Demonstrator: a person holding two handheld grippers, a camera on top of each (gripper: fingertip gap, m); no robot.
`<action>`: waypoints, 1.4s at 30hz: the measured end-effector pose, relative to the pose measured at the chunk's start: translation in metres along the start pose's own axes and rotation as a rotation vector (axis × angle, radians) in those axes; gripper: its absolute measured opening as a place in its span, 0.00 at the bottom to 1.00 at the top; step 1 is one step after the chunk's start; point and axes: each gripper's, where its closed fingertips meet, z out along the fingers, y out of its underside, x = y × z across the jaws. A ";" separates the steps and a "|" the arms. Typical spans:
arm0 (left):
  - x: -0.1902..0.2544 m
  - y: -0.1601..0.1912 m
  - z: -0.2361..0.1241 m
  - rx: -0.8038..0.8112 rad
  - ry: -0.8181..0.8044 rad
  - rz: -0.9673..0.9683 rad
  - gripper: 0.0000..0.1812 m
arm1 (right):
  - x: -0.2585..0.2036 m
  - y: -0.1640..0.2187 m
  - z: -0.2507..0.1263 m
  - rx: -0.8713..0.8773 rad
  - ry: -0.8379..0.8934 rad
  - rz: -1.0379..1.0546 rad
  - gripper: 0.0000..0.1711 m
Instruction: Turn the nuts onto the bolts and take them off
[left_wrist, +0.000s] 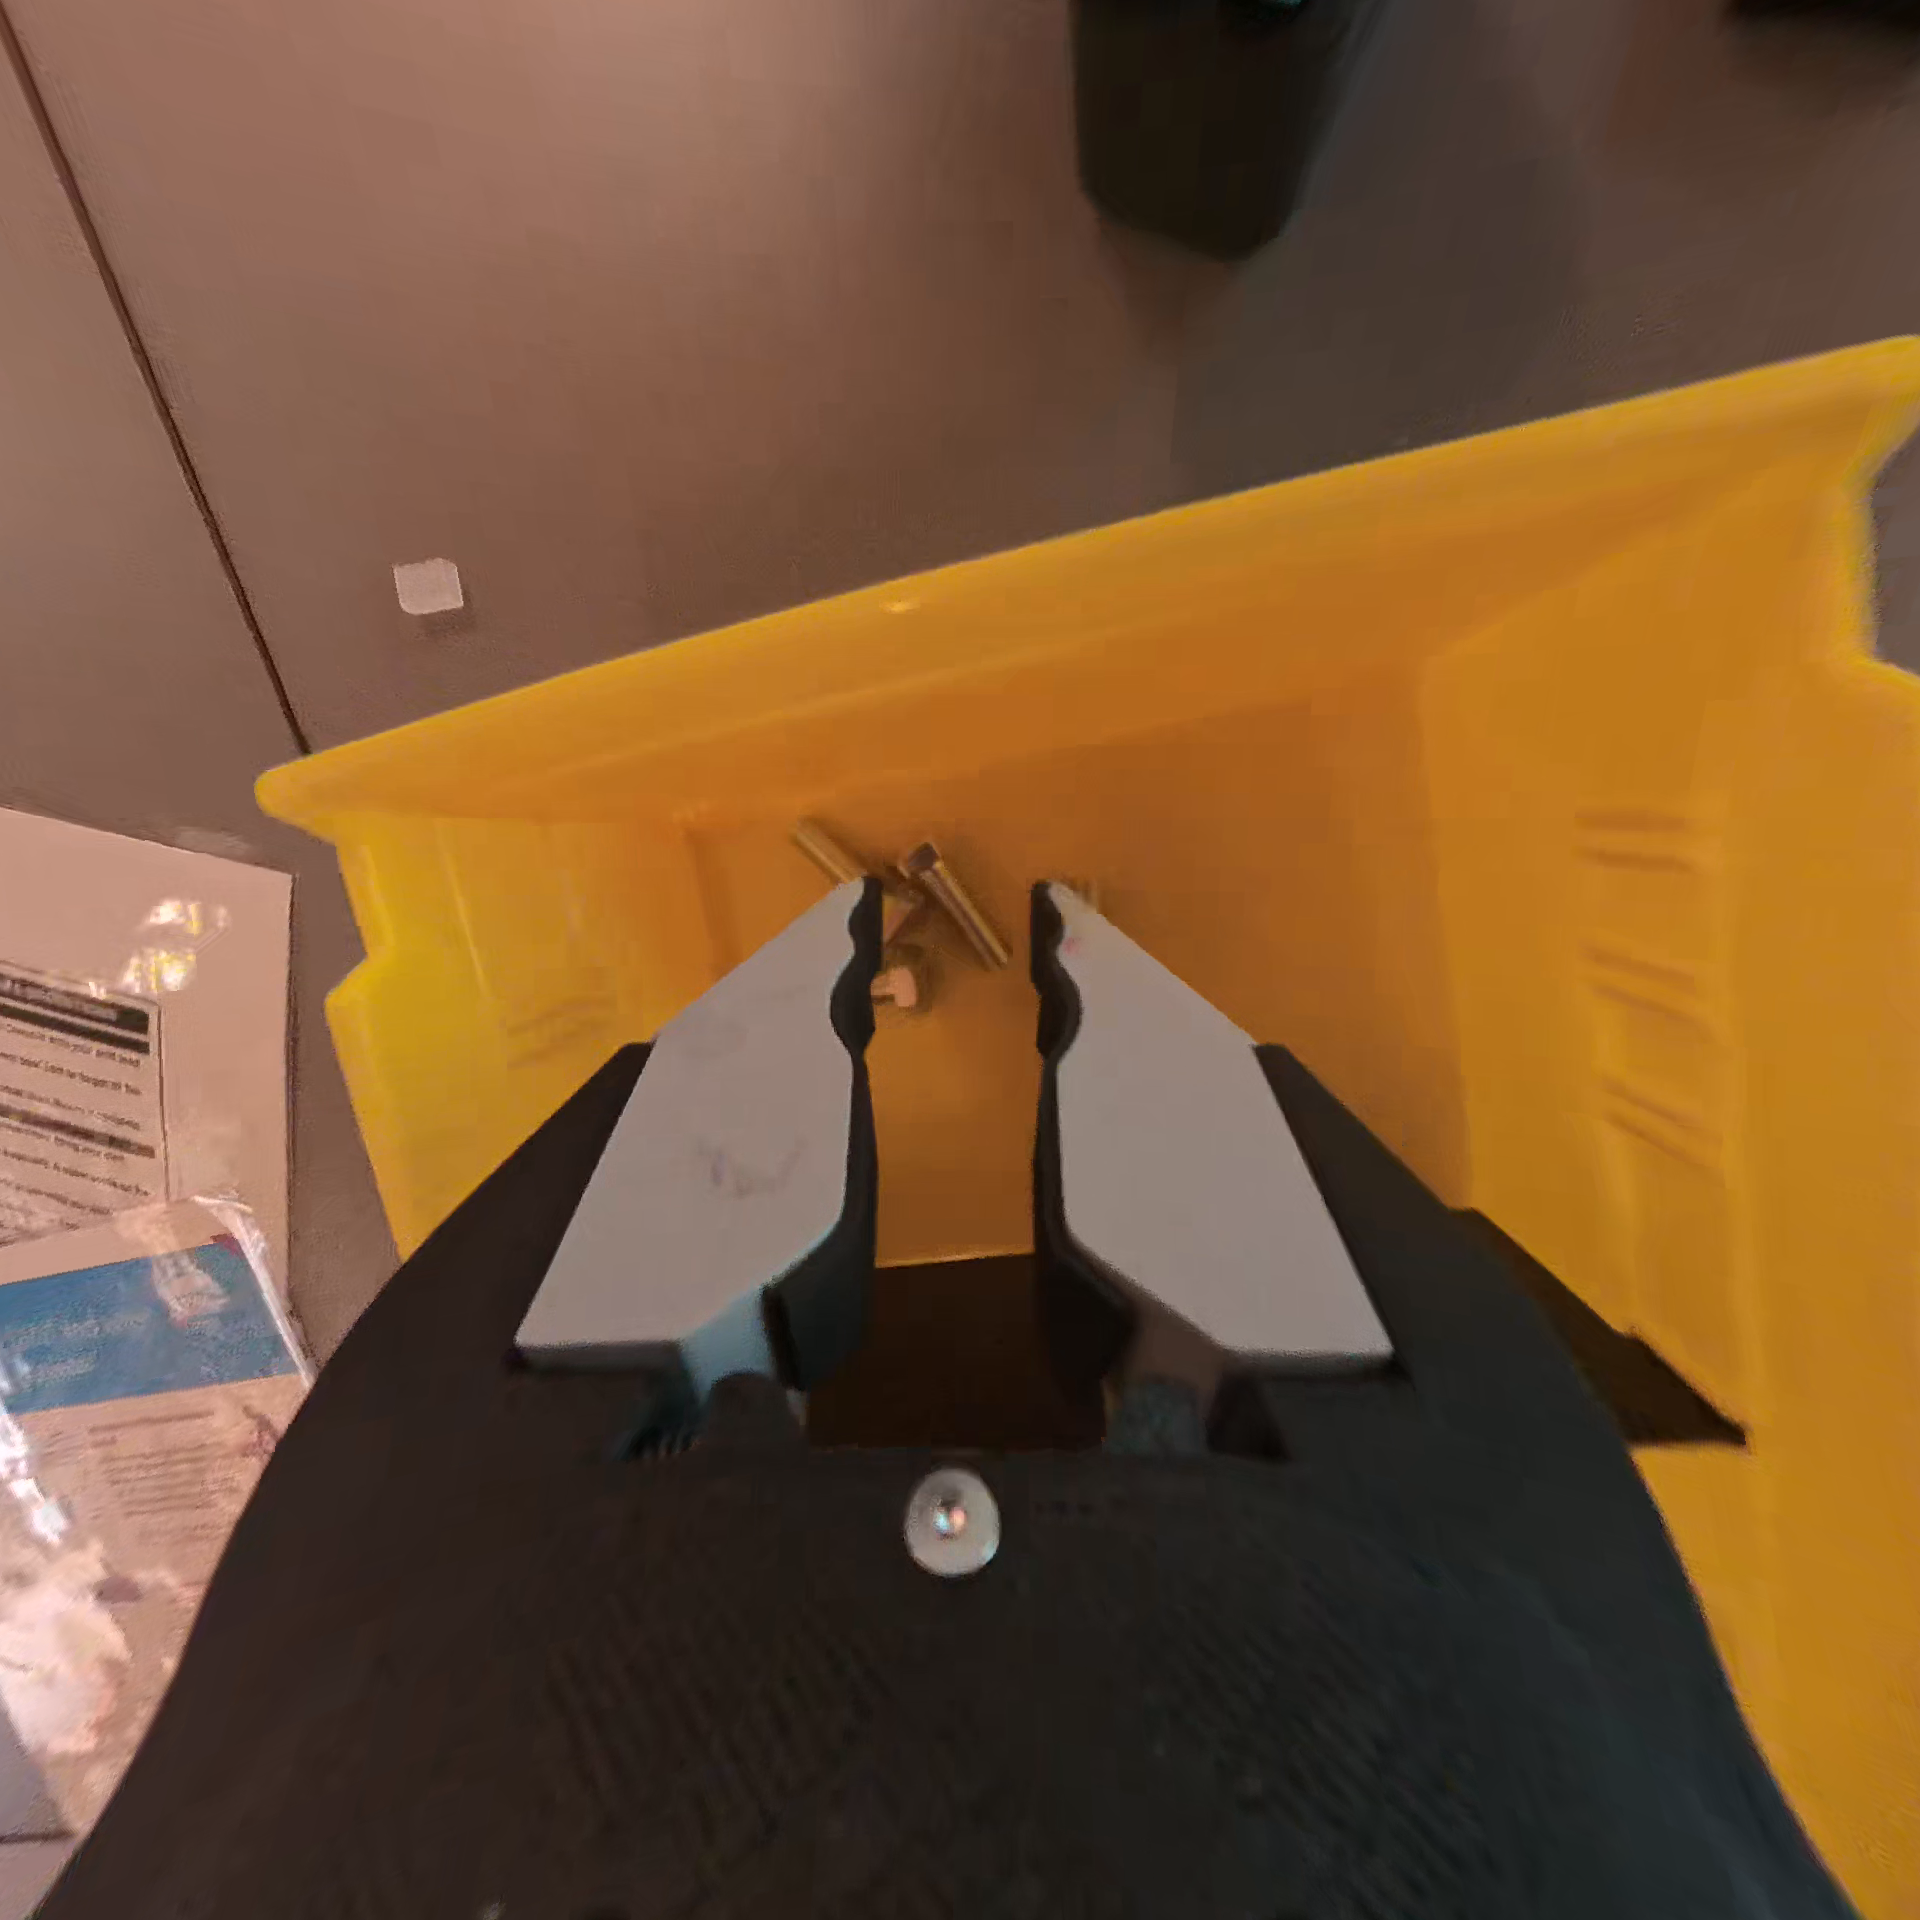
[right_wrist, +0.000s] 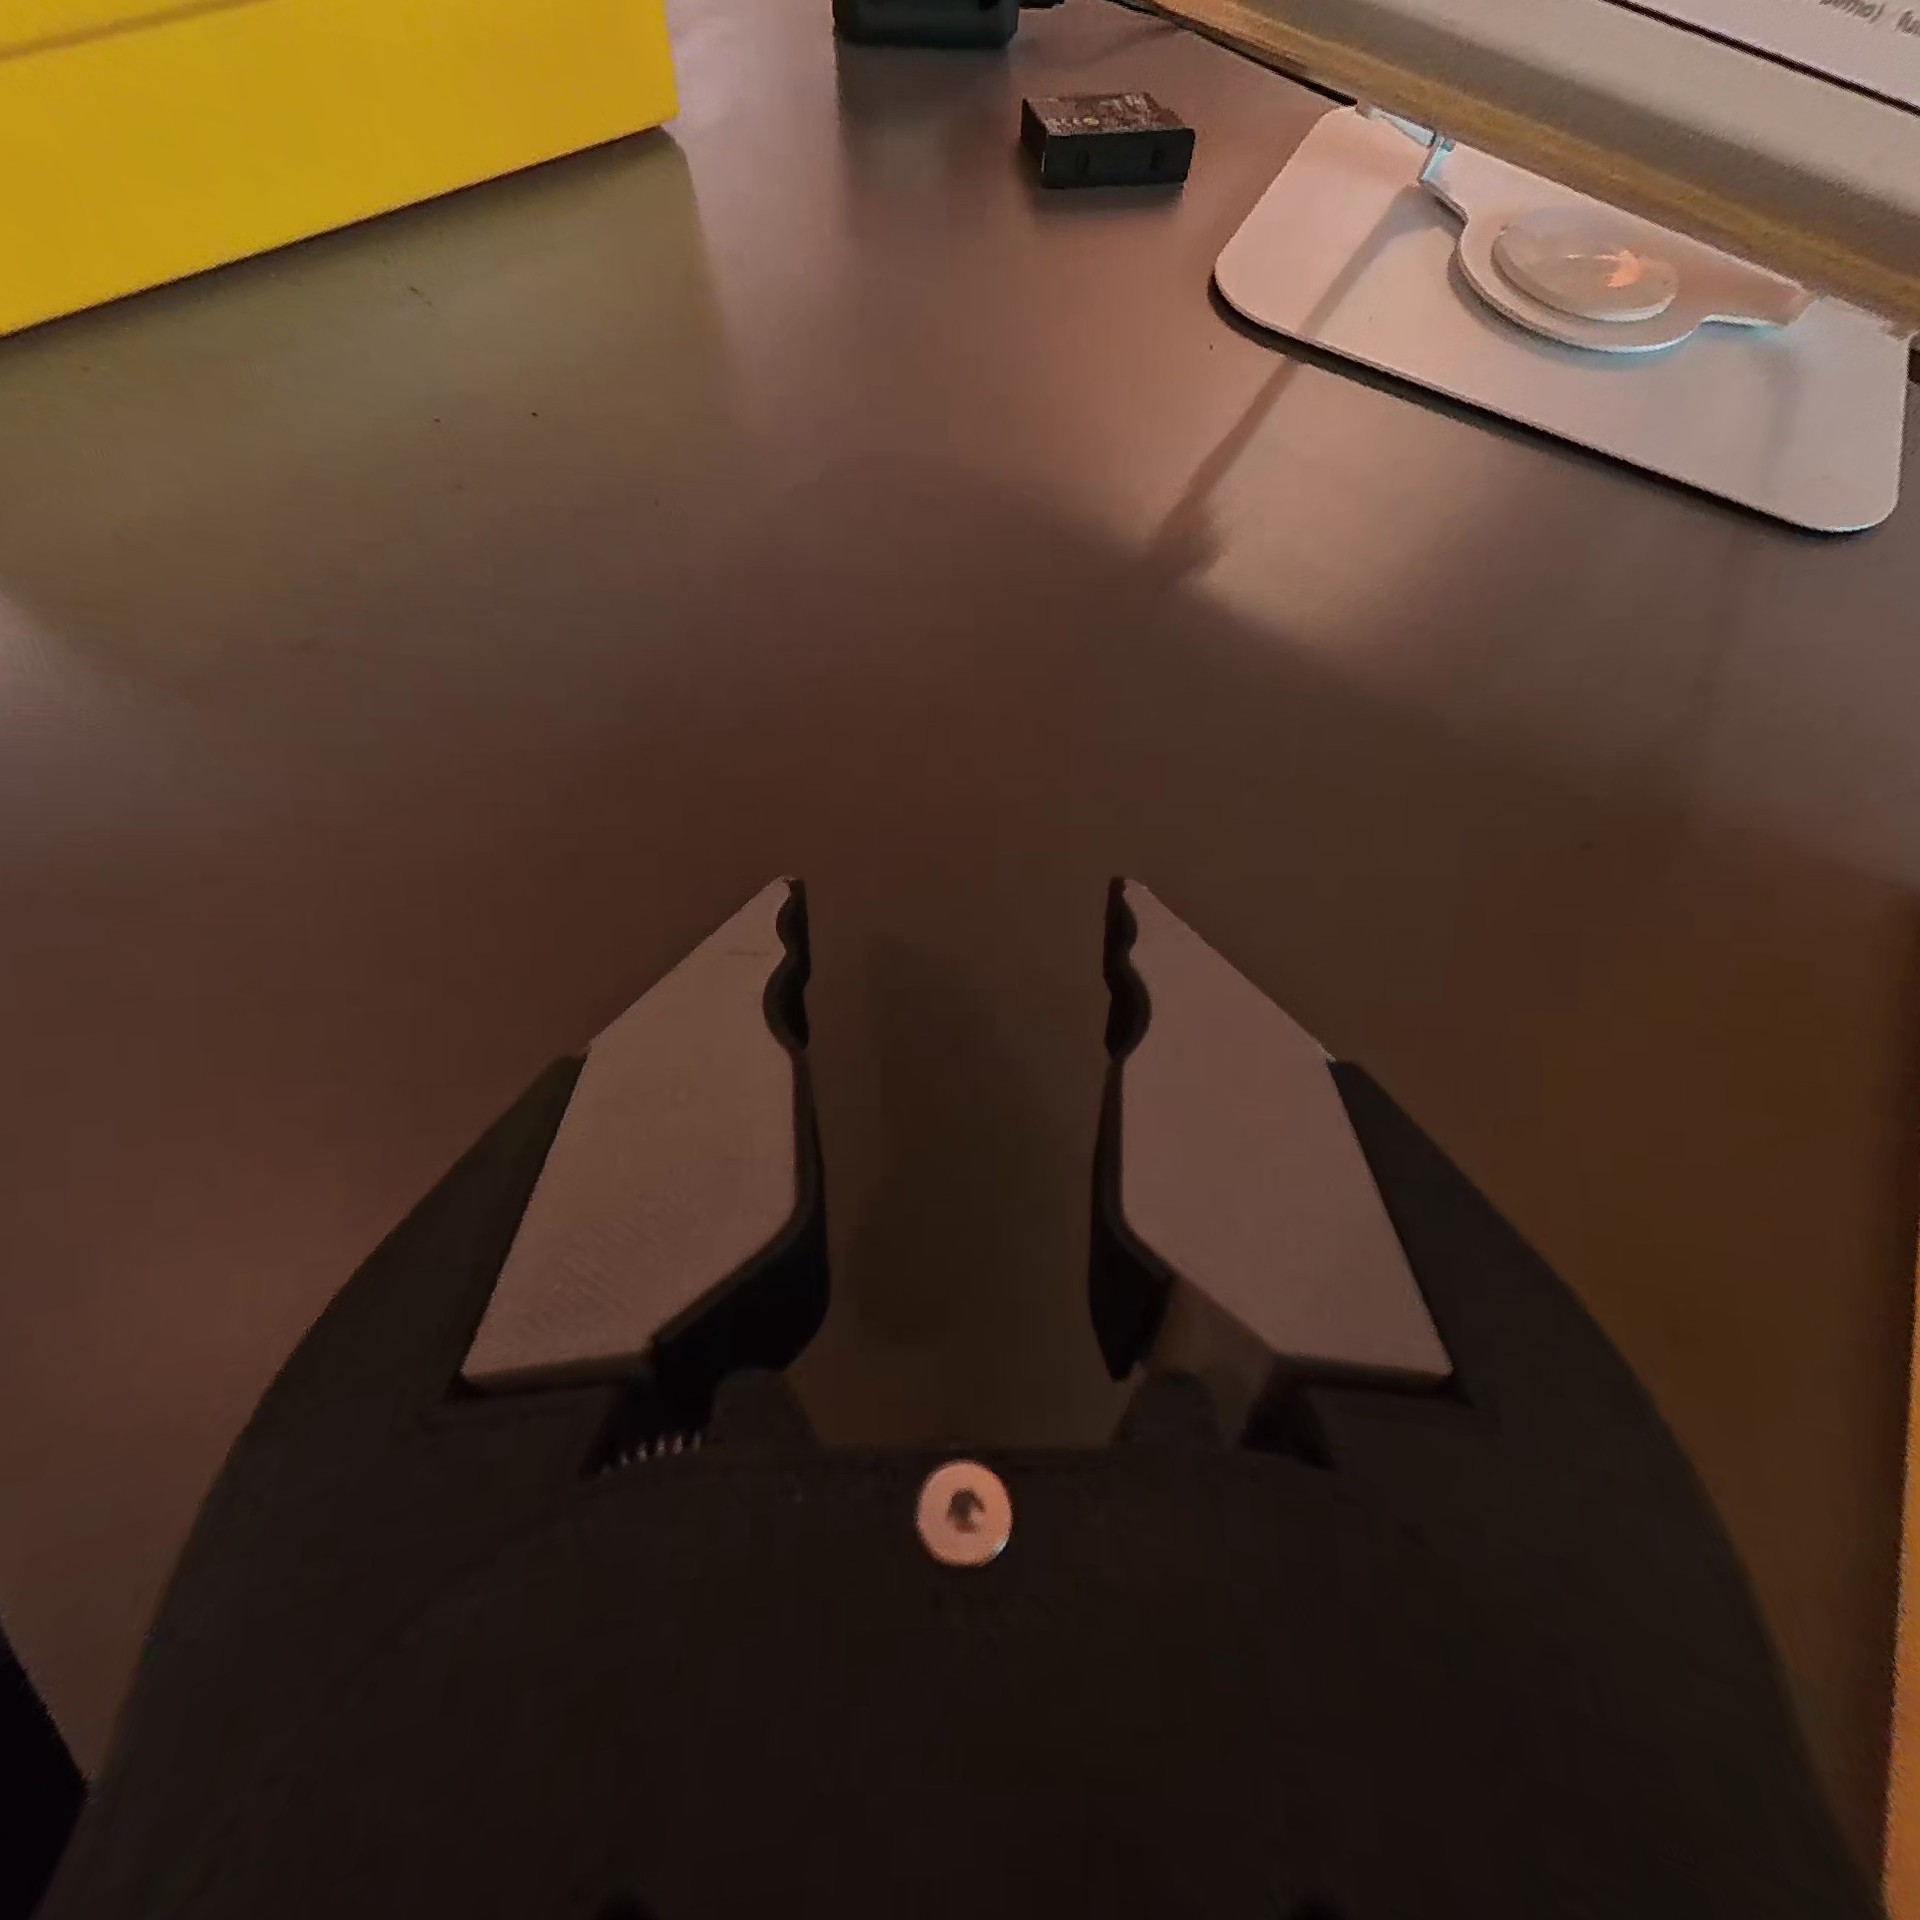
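Left gripper (left_wrist: 951, 894) reached into the yellow bin (left_wrist: 1247, 675), jaws apart, empty — brass bolts (left_wrist: 961, 904) lay dead ahead at the fingertips, long axes slanted across the gap; nut (left_wrist: 902, 987) just below them. Right gripper (right_wrist: 956, 894) hovered parted over bare counter (right_wrist: 727, 571), well apart from the bin, so left was nearer. Printed sheets (left_wrist: 83, 1101) blurred — writing unreadable.

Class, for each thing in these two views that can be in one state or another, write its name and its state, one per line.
Left gripper: jaws open, inside the bin, holding nothing.
Right gripper: jaws open, empty, over bare table.
Yellow bin: open-topped, holding hardware.
Brass bolts: loose, lying piled at the bin's back.
Black block: lying flat on the table.
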 end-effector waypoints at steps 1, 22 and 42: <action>-0.004 0.001 0.007 -0.024 -0.010 -0.004 0.14 | -0.001 0.000 0.000 0.002 -0.008 0.004 0.32; -0.029 0.037 0.046 -0.235 -0.115 0.089 0.04 | -0.008 0.000 -0.002 0.005 -0.008 -0.058 0.31; 0.272 0.018 -0.192 0.972 0.542 0.251 0.04 | -0.028 -0.020 -0.020 0.169 -0.206 0.013 0.25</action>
